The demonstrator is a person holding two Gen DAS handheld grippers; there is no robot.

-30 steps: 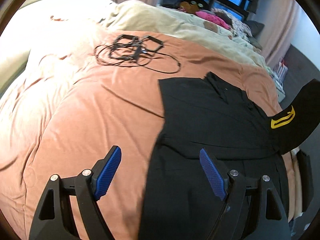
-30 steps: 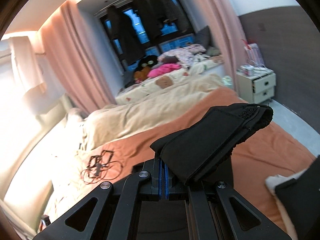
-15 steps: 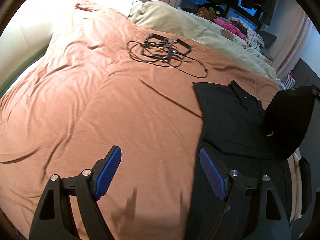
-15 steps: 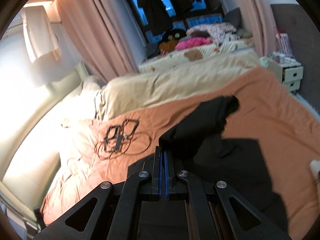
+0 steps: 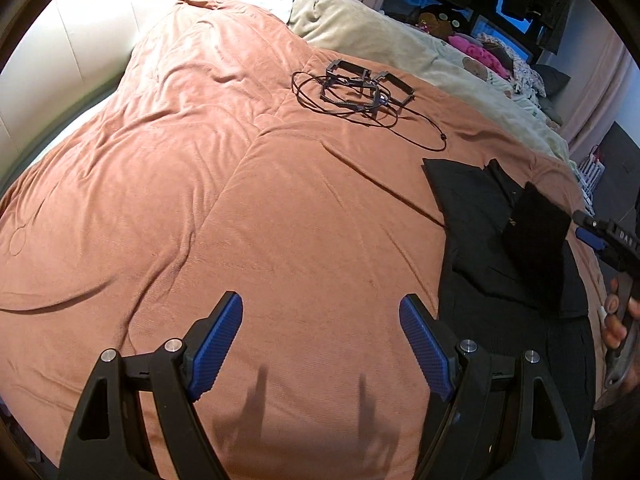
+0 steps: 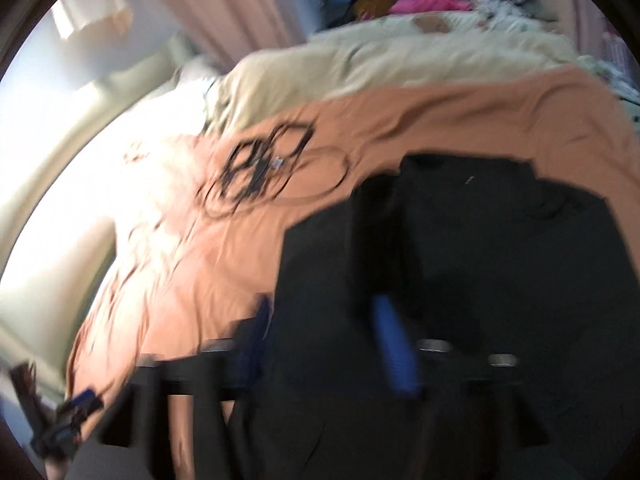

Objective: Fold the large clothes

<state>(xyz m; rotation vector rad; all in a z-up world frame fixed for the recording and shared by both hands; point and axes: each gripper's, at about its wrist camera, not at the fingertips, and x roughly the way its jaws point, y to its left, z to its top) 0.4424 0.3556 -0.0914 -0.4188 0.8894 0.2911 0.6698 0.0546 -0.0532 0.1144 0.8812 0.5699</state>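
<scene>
The salmon-coloured bedspread (image 5: 224,184) covers nearly the whole bed, with a cream duvet (image 5: 360,28) bunched along its far side. On the bedspread, toward the right-hand edge in the left wrist view, lies the black garment (image 5: 480,240) — the piece being folded. Its top part is already doubled over into a squarish panel, and a sleeve or flap (image 5: 536,236) is laid across the top of it; below that, a long dark stretch of the garment runs down toward the near edge, unfolded as far as I can judge. So the work looks roughly midway: the upper folds are in, and the lower length is left to bring up and square off.

Farther up the bed, well apart from the garment, sits a tangle of black cable and small frames (image 5: 360,88).

The right gripper (image 6: 328,340) has just been opening; its blue pads (image 6: 394,348) stand apart over the dark cloth, and though the picture is blurred, nothing appears pinched between them. The left gripper (image 5: 320,344) hovers over bare bedspread just beside the garment's edge, jaws wide and empty
</scene>
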